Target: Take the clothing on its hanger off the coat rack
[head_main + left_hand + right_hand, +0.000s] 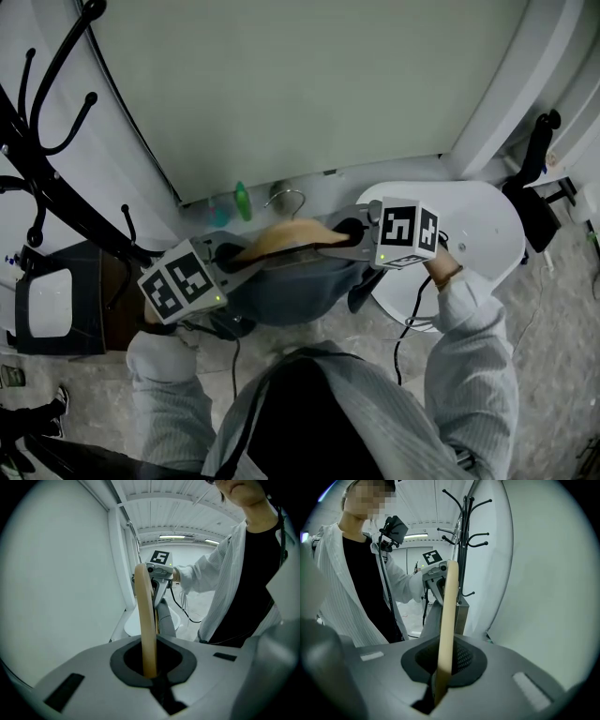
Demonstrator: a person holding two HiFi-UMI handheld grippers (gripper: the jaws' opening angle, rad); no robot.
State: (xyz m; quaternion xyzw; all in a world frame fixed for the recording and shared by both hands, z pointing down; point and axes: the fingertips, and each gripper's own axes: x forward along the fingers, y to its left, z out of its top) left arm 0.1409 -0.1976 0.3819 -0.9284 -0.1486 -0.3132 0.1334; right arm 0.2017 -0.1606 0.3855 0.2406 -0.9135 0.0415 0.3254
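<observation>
A wooden hanger [281, 239] with a metal hook [286, 197] carries a grey garment [295, 286] that hangs below it. It is held level in front of me, clear of the black coat rack [47, 187] at the left. My left gripper [230, 255] is shut on the hanger's left end and my right gripper [345, 230] on its right end. In the left gripper view the wooden arm [146, 620] runs out from the shut left gripper [152, 670]. In the right gripper view the wooden arm [447, 620] is pinched in the right gripper [440, 677], and the coat rack [464, 536] stands behind.
A white round table [487, 234] stands at the right with a black stand [534, 178] beyond it. A dark cabinet [56, 300] sits under the rack at the left. A green bottle [242, 200] stands on the floor by the pale wall panel [309, 84].
</observation>
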